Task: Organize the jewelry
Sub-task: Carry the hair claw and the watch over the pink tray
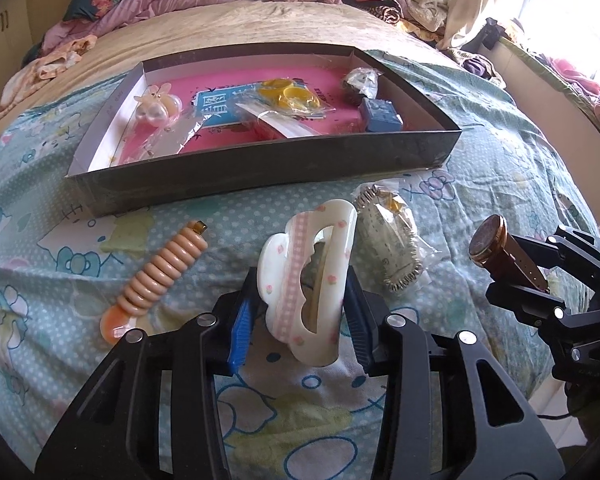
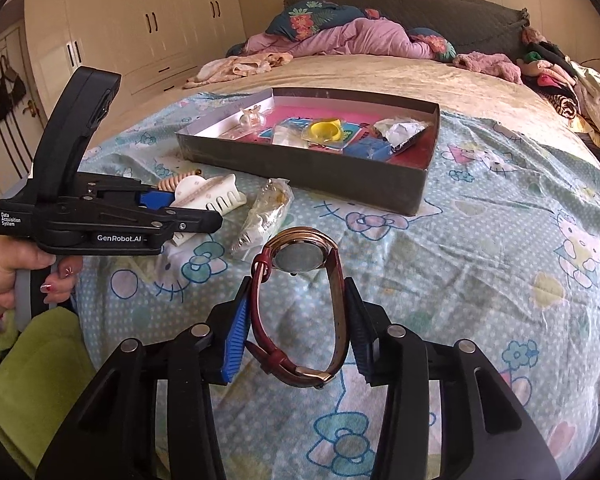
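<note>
We've got a bed point(image 1: 260, 20) filling both frames, with a cartoon-print sheet point(image 1: 100, 208) over the near half. On it, upper centre, sits a shallow dark box point(image 1: 260, 168) with a pink floor, holding yellow rings point(image 1: 288, 94) in a bag and a small blue box point(image 1: 380, 115).

Lower centre of the left wrist view, our left gripper point(image 1: 300, 312) is clamped on a white hair claw point(image 1: 312, 276), blue pads pressing both its sides. Its long axis runs up the frame, leaning a bit to the upper right. Left of it lies a peach ribbed clip point(image 1: 160, 276), pointing toward the upper right. A bagged metal piece point(image 1: 392, 248) lies just right of the claw.

Our right gripper point(image 2: 300, 328) is squeezing a watch point(image 2: 300, 304) by its red strap loop, with the round case at the top, back side facing the camera.

Only the right view shows the claw's teeth, a hand point(image 2: 8, 276) on the left handle, and the wardrobes point(image 2: 140, 20) at upper left. Only the left view shows the window point(image 1: 580, 20) at upper right.
</note>
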Demonstrator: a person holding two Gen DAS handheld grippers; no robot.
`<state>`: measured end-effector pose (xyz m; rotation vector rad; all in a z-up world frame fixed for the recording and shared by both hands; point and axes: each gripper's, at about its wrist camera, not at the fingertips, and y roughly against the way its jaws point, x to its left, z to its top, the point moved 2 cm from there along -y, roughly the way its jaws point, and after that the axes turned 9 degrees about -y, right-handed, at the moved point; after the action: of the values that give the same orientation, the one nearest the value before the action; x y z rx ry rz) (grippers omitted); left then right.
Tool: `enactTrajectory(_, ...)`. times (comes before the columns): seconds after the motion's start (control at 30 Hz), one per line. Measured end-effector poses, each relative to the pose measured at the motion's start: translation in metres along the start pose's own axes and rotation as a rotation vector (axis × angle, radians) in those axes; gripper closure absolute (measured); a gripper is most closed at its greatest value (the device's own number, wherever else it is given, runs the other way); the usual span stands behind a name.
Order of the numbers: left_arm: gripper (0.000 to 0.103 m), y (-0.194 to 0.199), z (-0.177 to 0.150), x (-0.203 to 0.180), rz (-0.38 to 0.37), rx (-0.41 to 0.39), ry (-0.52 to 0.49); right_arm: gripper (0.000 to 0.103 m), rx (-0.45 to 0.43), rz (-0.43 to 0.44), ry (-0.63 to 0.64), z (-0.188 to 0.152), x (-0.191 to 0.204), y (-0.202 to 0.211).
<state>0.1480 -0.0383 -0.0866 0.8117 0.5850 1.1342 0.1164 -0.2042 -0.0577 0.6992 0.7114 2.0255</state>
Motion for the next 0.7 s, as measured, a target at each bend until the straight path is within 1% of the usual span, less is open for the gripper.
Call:
enactTrajectory(0.23, 0.071, 0.026, 0.004, 0.003, -0.013, -0.075, 0.016, 0.061, -0.022, 0.008, 0.024, 0.01, 0.01, 0.01)
enactTrajectory(0.53, 0.071, 0.049, 0.01, 0.013, -0.019, -0.133, 0.036, 0.061, -0.039, 0.023, 0.054, 0.023, 0.027, 0.014)
enactTrajectory(0.7, 0.071, 0.058, 0.014, 0.021, -0.007, -0.159, 0.048, 0.061, -0.049, 0.026, 0.063, 0.032, 0.033, 0.013)
